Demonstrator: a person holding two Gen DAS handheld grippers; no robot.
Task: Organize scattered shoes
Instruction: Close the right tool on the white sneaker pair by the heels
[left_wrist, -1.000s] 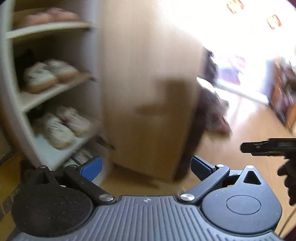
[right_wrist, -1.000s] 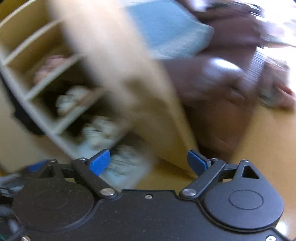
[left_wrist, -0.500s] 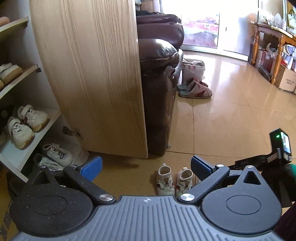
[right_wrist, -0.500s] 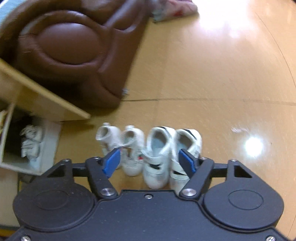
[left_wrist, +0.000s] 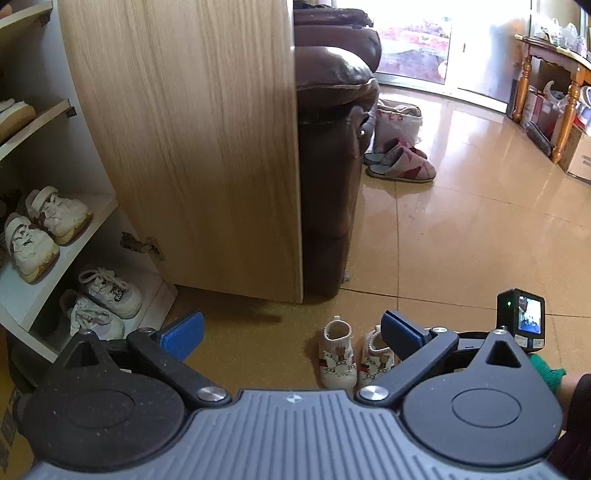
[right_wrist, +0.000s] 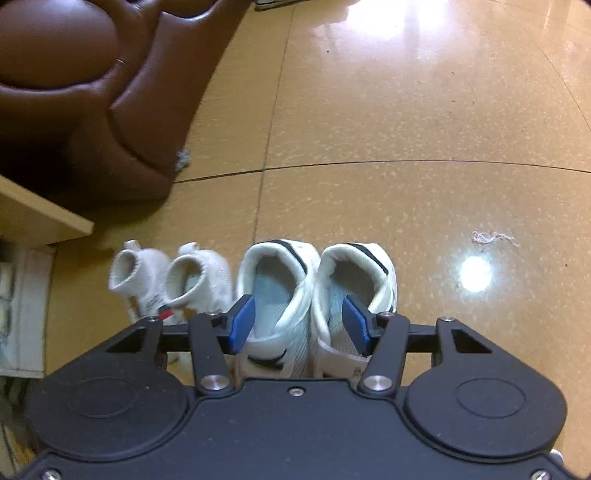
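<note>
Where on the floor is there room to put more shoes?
The bare floor right of the white sneakers is wide open, out toward the slippers. It is crowded by the sofa, where the baby shoes stand against the sneakers.

white sneakers (right_wrist: 314, 291): pair, side by side on floor | knit baby shoes (right_wrist: 170, 280): just left, possibly touching

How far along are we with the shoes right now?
Done: several pairs of sneakers sit on the rack shelves.
In hand: nothing gripped. The right claw is open over the white sneakers, straddling their adjoining sides. The left claw is open and empty.
Left: the white sneakers, the baby shoes beside them, and the slippers by the sofa.
</note>
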